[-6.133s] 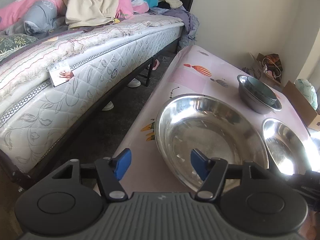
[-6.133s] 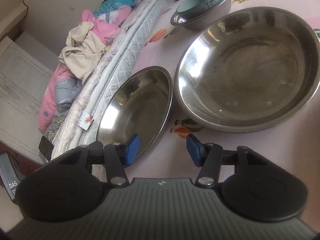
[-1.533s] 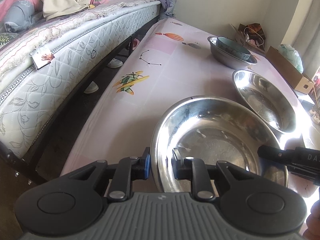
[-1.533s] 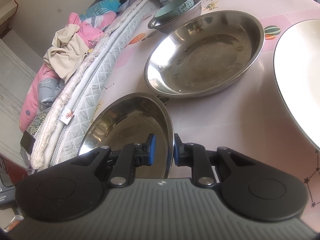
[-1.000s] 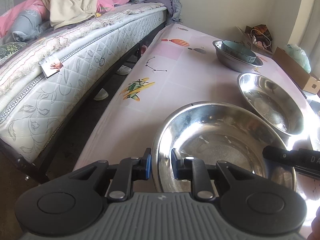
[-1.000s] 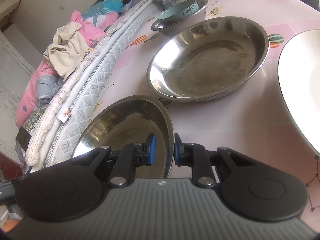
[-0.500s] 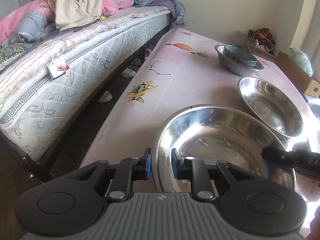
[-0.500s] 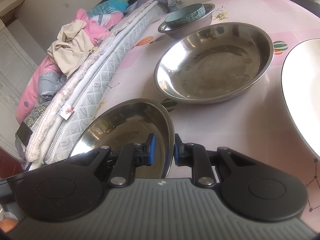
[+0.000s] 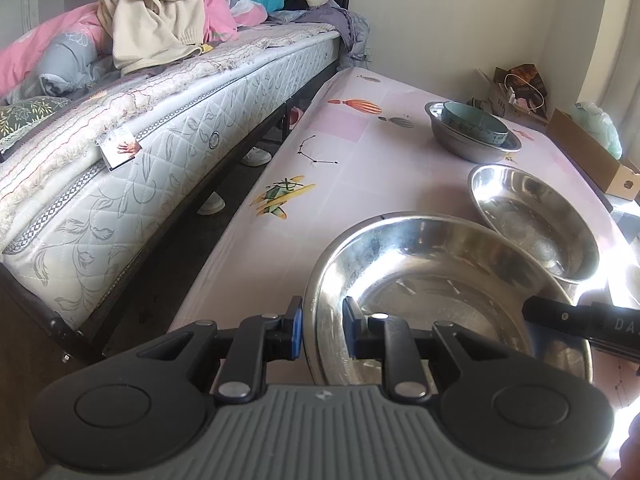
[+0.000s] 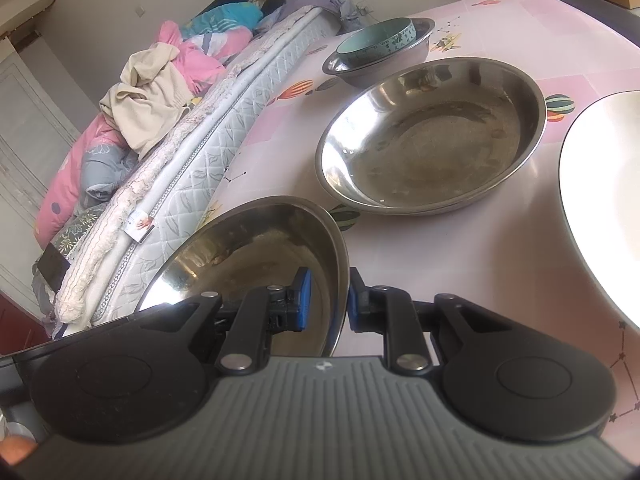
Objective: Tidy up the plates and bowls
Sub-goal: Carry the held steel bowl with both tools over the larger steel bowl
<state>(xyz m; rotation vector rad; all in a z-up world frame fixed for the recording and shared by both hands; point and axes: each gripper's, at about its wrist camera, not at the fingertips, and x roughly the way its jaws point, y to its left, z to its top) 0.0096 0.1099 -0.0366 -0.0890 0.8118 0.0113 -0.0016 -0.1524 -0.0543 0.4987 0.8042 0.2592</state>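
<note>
A large steel bowl [image 9: 440, 280] is held by its rim between both grippers. My left gripper [image 9: 322, 326] is shut on the bowl's left rim, one blue pad outside and one inside. My right gripper [image 10: 329, 302] is shut on the opposite rim of the same large steel bowl [image 10: 248, 256], which looks tilted and raised off the pink table [image 10: 420, 248]. Beyond it sits a second steel bowl [image 9: 536, 220] [image 10: 432, 140]. Farther back, a teal bowl [image 9: 472, 120] [image 10: 376, 42] rests inside a small steel bowl [image 9: 468, 148] [image 10: 384, 64].
A white plate [image 10: 600, 180] lies at the table's right side. A bed [image 9: 160, 120] piled with clothes runs along the left, with a dark floor gap between it and the table. Cardboard boxes [image 9: 592, 156] stand past the table's far right corner.
About six seconds ago both grippers stood open near the bowls; now each is shut on the large bowl's rim. Over the last second the view rose slightly, and the grips are unchanged.
</note>
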